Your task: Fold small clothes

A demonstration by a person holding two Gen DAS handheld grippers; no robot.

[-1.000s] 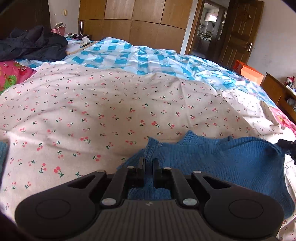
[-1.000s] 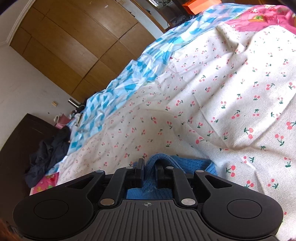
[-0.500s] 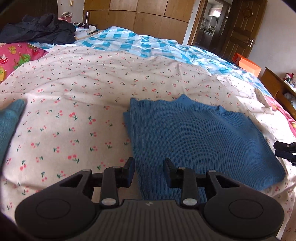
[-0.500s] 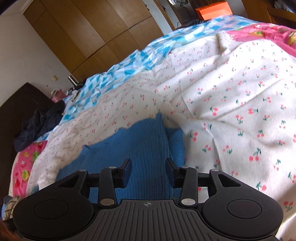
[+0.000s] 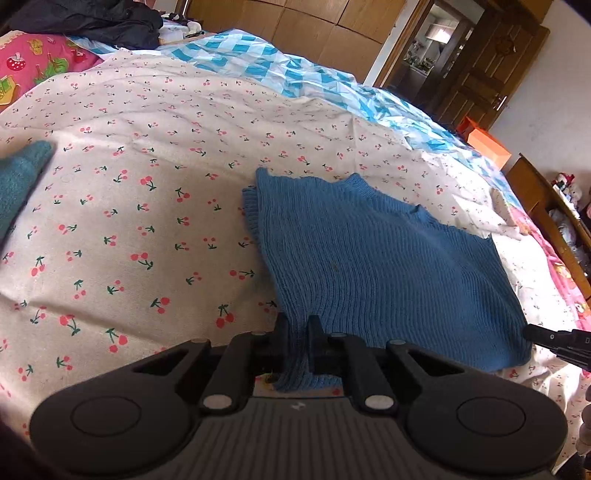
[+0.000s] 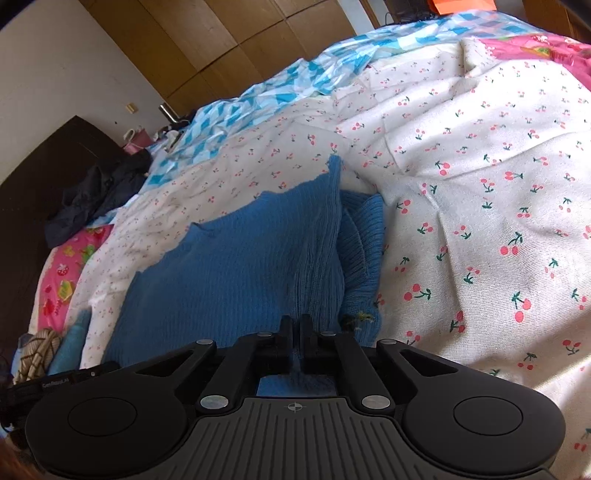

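A blue knit sweater [image 5: 369,258] lies flat on the cherry-print bedspread [image 5: 147,221]. My left gripper [image 5: 297,325] holds its near left corner, jaws closing with the knit pinched between the pads. In the right wrist view the same sweater [image 6: 240,266] has a sleeve folded under at its right side. My right gripper [image 6: 296,325] is closed tight on the near hem. The right gripper's tip [image 5: 546,338] also shows at the sweater's right corner in the left wrist view.
A teal garment [image 5: 18,181] lies at the bed's left edge, next to a coiled rope-like item [image 6: 37,350]. A dark jacket [image 5: 92,18] is heaped near the headboard. An orange box [image 5: 487,144] and wooden furniture [image 5: 546,206] stand beyond the bed's right side.
Both grippers let go of the sweater, opened, drew back to its near edge and closed again on that edge. The sweater now lies spread flat.
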